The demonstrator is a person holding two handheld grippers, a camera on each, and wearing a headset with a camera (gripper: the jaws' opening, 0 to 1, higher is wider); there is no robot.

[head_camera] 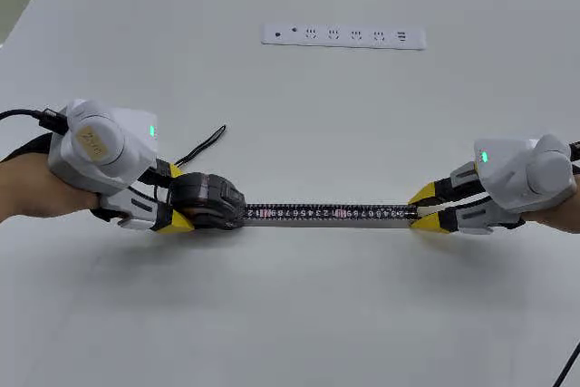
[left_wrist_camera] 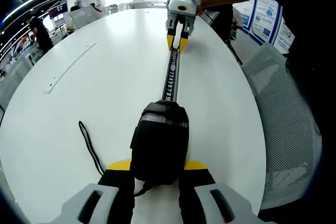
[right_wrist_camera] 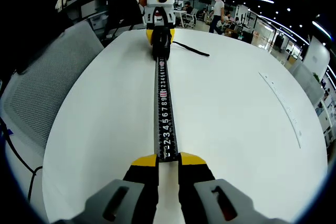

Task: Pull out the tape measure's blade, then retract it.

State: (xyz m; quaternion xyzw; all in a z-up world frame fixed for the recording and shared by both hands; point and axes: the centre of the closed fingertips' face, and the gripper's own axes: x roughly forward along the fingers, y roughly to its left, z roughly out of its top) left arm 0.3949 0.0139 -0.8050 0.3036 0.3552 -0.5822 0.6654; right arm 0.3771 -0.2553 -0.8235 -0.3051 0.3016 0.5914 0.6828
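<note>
Head view, and the tape measure [head_camera: 207, 200] sits clamped in the left claw [head_camera: 177, 197], its blade [head_camera: 331, 213] drawn out flat across the surface [head_camera: 317, 115] nearer the person's edge. The blade's tip is pinched in the right claw [head_camera: 422, 209]. A power strip [head_camera: 343, 36] lies well beyond, towards the far edge.

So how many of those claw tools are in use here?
2. The left gripper holds the tape case at the left of the head view; the right gripper pinches the blade by its tip at the right.
</note>
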